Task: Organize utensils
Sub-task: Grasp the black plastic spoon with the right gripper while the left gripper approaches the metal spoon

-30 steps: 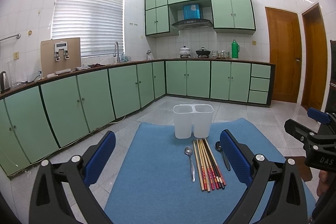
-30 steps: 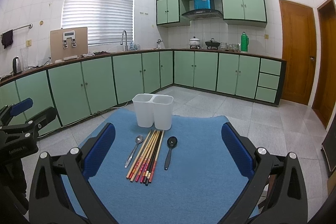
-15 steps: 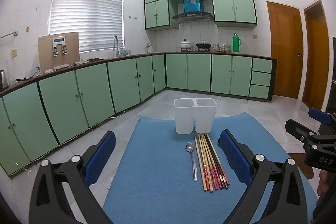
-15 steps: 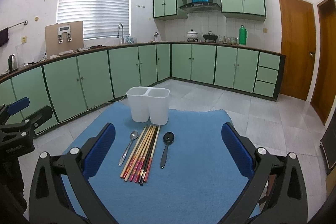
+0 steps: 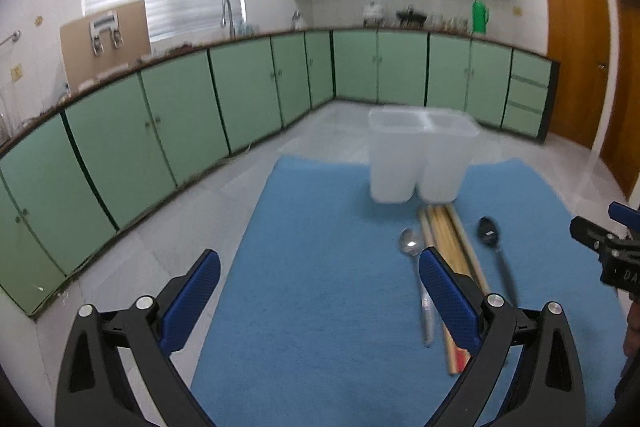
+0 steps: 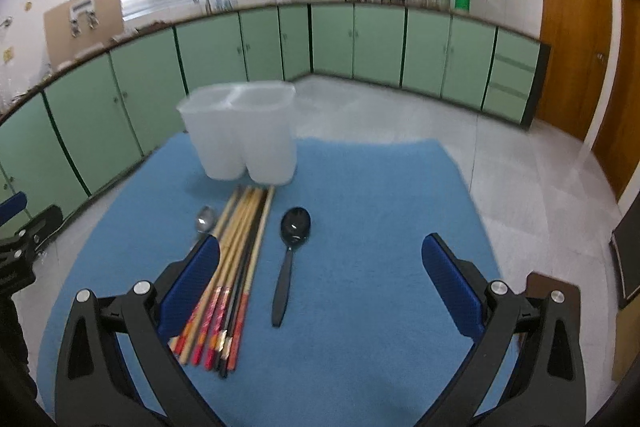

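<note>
Flanking chopsticks (image 6: 236, 263): metal spoon (image 5: 412, 251), black spoon (image 6: 290, 255).

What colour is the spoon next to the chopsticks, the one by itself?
Black, all over, bowl and handle. The right wrist view shows it best.

Only a fragment of white lettering can be read: "DA" on the black body of the right gripper (image 5: 618, 259), at the right edge of the left wrist view. Its remaining letters are cut off. Nothing else carries legible text.
</note>
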`<state>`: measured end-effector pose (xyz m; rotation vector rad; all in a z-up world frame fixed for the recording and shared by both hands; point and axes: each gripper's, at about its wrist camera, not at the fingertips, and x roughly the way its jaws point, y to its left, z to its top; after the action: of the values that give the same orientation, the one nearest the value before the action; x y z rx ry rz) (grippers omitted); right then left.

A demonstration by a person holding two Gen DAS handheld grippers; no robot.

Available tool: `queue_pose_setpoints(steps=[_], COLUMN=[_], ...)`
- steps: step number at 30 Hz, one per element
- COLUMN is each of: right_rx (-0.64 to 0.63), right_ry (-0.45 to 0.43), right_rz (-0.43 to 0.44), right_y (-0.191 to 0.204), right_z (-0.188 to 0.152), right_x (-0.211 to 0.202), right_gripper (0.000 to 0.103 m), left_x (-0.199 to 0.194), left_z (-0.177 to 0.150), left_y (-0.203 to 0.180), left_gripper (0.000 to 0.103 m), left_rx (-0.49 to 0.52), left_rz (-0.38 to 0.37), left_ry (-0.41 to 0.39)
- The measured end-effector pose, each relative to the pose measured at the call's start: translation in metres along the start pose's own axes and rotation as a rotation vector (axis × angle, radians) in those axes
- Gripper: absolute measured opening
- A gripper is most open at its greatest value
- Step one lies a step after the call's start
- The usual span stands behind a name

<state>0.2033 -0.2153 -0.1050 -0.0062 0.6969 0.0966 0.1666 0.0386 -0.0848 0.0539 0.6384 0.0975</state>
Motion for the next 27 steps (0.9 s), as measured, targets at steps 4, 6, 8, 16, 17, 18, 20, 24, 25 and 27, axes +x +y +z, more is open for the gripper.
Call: queue_pose_setpoints(steps=[4,6,8,16,17,18,20,24,25,27], right_rx=[0.026,0.03,0.02,0.023,0.031,0.041,0.053,0.019,0.014,0.014], right_ry=[0.079,0.107,0.131,0.224,0.236,0.25,0.279,0.272,0.271,0.274], right_rz=[0.005,0.01,0.007,-0.012,-0.014,-0.012,-0.013,-0.022,-0.017,-0.011], right_y=[-0.001,0.001,0.006,0.017,0.017,0.017,0.016,0.022,0.022,0.022], right_z=[0.007,0.009,0.012,0.014,0.013,0.012,0.01,0.006,0.006,0.006], right_x=[0.047,0.065,0.083,0.13,0.135,0.138,0.146,0.149,0.148,0.147], right_gripper=[0.098,0.098,0.097,0.074,0.072,0.068,0.06,0.042,0.034,0.034], left_x=[0.04,0.06,0.074,0.109,0.112,0.114,0.118,0.124,0.125,0.128], left_z=[-0.003,-0.004,-0.005,-0.006,-0.006,-0.006,-0.005,-0.004,-0.004,-0.001], left_y=[-0.001,-0.002,-0.005,-0.013,-0.014,-0.015,-0.016,-0.023,-0.026,-0.032], left_gripper=[0.097,0.097,0.097,0.097,0.097,0.097,0.097,0.097,0.097,0.097], left_rx=[0.004,0.005,0.003,0.016,0.019,0.022,0.026,0.034,0.036,0.043], left_rz=[0.005,0.0,-0.008,-0.037,-0.038,-0.039,-0.045,-0.074,-0.081,-0.099], left_ry=[0.068,0.099,0.123,0.176,0.18,0.184,0.192,0.206,0.207,0.213])
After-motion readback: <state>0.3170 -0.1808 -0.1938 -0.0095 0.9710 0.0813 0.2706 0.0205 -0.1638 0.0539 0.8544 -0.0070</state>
